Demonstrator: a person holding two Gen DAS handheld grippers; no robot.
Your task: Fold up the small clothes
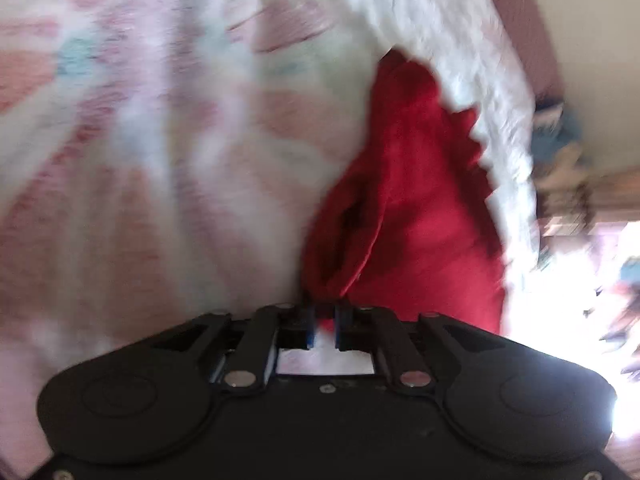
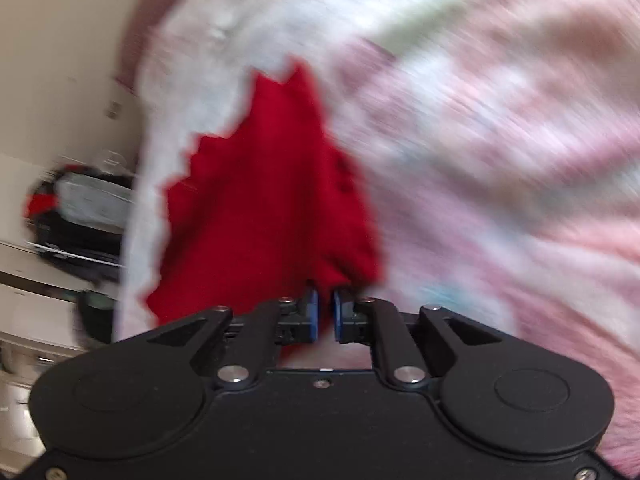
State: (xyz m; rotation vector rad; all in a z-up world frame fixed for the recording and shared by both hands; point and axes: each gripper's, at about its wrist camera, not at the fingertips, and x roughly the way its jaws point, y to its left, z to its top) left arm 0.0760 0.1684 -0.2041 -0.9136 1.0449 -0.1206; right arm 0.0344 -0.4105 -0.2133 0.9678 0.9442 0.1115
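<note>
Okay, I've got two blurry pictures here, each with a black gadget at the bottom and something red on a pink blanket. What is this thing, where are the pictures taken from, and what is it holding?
There is no robot here. A person carries a two-finger tool in each hand, and a wide-angle camera on each tool looks forward along its fingers. One picture comes from the left hand-held gripper, the other from the right hand-held gripper. The black shape at the bottom of each is the tool itself. The surface is a soft blanket in pink, white and pale blue, with a white fluffy edge. On it lies a red garment. Both tools are closed, each pinching part of the red cloth between its blue pads. The blur suggests motion.
</note>
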